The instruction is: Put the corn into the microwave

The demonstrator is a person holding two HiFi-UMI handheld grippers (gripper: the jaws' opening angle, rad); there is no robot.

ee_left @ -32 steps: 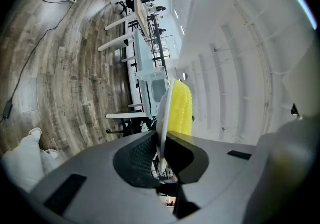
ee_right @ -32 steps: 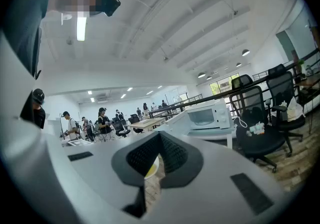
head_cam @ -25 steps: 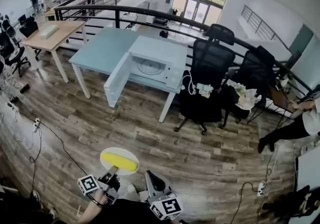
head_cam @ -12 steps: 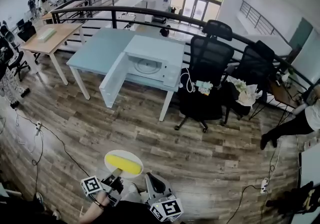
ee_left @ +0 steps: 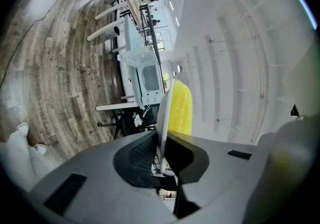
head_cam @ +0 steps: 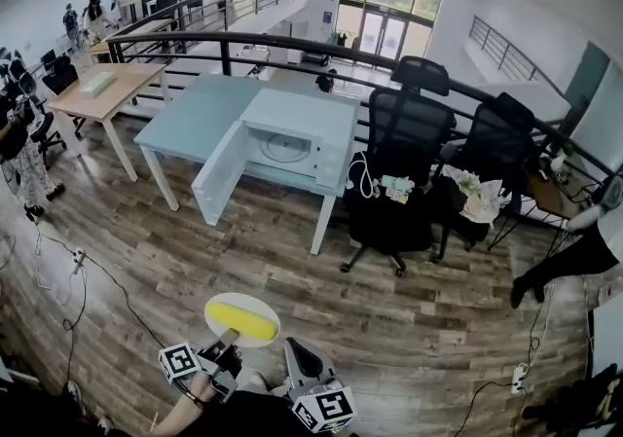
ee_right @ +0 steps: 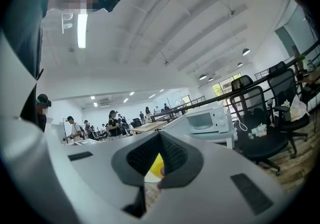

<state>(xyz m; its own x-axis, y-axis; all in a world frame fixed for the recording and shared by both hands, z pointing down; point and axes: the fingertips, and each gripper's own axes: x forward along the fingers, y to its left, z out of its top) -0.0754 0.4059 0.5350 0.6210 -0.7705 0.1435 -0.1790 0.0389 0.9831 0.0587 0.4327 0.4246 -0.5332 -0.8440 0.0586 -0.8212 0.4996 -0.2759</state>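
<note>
A yellow corn cob (head_cam: 241, 319) lies on a white plate (head_cam: 222, 309) held above the wooden floor, low in the head view. My left gripper (head_cam: 230, 337) is shut on the plate's near rim. In the left gripper view the plate (ee_left: 164, 113) stands edge-on between the jaws with the corn (ee_left: 181, 108) on its right face. My right gripper (head_cam: 292, 345) hangs shut and empty just right of the plate; past its closed tips (ee_right: 160, 137) a bit of corn (ee_right: 157, 165) shows. The white microwave (head_cam: 297, 138) sits on a pale blue table (head_cam: 195, 109), its door (head_cam: 220, 174) swung open.
Two black office chairs (head_cam: 401, 148) stand right of the table, one with cables and clutter on it. A black railing (head_cam: 292, 36) runs behind the table. Cables (head_cam: 88, 270) trail over the wooden floor at left. People stand far left and at the right edge.
The view has shifted a little toward the table and microwave. The plate with the corn stays in my left gripper, and both grippers keep their places low in the view.
</note>
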